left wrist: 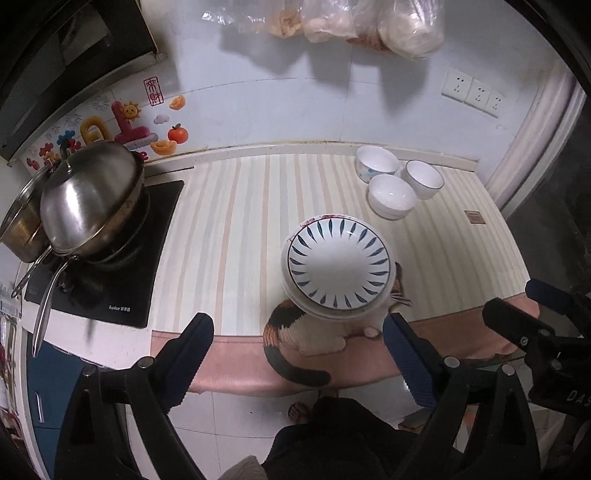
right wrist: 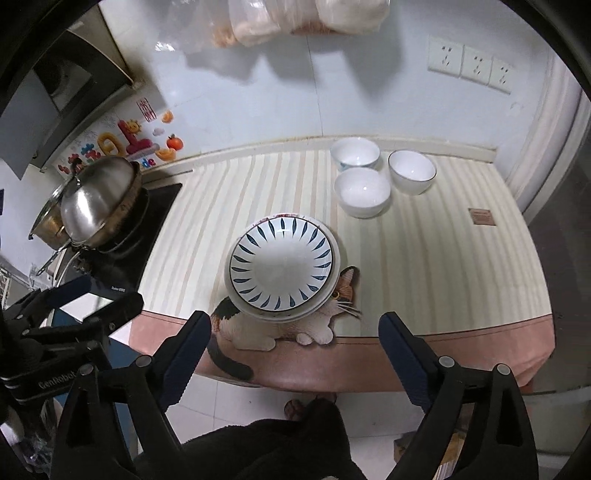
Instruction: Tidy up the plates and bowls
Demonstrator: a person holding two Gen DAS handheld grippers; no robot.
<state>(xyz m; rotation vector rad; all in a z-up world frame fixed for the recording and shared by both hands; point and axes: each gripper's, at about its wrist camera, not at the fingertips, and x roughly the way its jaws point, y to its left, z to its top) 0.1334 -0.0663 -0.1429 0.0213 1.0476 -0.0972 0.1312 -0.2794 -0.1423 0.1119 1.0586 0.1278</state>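
Observation:
A stack of plates, topped by a white plate with blue leaf marks point(left wrist: 338, 261) point(right wrist: 282, 265), rests on the striped counter near its front edge. Three white bowls point(left wrist: 392, 195) point(right wrist: 362, 190) stand grouped behind it to the right. My left gripper point(left wrist: 297, 360) hangs high above the counter's front edge, open, with nothing between its fingers. My right gripper point(right wrist: 293, 356) is likewise open and empty, raised in front of the plates. Each gripper shows at the side of the other's view.
A steel pan with a domed lid point(left wrist: 92, 203) point(right wrist: 99, 201) sits on the black cooktop point(left wrist: 110, 280) at the left. Wall sockets point(right wrist: 469, 64) and hanging plastic bags point(left wrist: 369, 22) are on the back wall. A cat picture decorates the counter mat point(right wrist: 424, 258) below the plates. A person's dark clothing and foot show below.

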